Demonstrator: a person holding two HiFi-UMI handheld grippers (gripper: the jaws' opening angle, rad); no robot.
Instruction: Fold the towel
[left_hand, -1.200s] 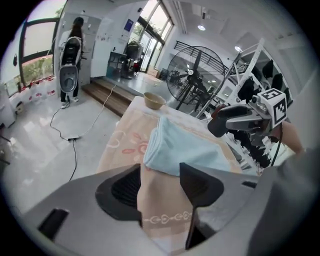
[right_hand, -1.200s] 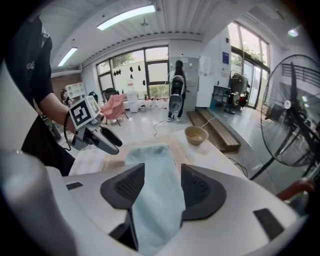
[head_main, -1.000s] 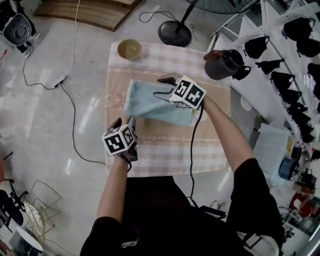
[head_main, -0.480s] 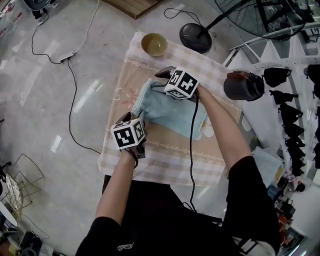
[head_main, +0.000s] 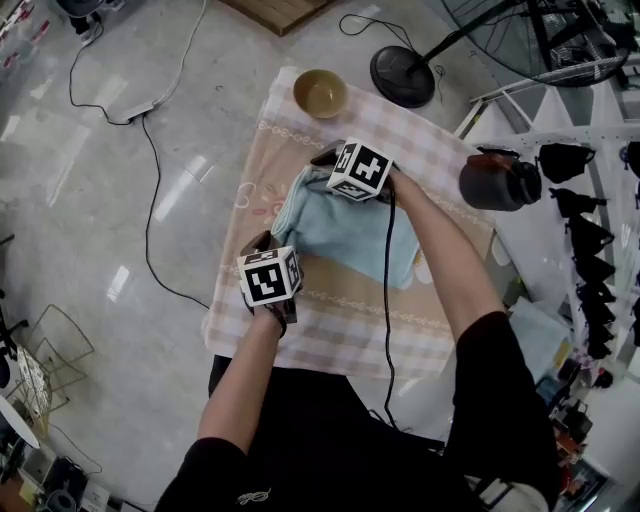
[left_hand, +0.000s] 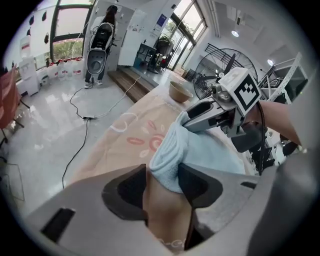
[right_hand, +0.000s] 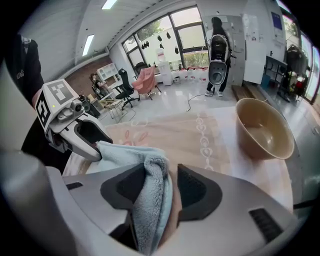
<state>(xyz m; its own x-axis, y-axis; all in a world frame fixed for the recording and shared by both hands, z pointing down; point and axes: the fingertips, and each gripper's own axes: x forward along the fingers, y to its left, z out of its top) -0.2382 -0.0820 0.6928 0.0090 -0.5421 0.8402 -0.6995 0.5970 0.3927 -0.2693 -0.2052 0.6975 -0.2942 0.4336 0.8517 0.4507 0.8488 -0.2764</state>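
Tablecloth (head_main: 340, 320), towel (head_main: 350, 225) — between jaws, right gripper (right_hand: 167, 182)

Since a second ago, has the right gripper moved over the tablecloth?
Yes: the right gripper has come nearer the bowl, toward the tablecloth's far side.

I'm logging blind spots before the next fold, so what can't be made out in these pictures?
Towel: head view, the right gripper covers its far corner; the top layer hides any folds beneath.
Table: head view, the tablecloth covers it all.
Dark vessel: head view, too small to tell what kind.
Fan: head view, top edge cuts off its head.
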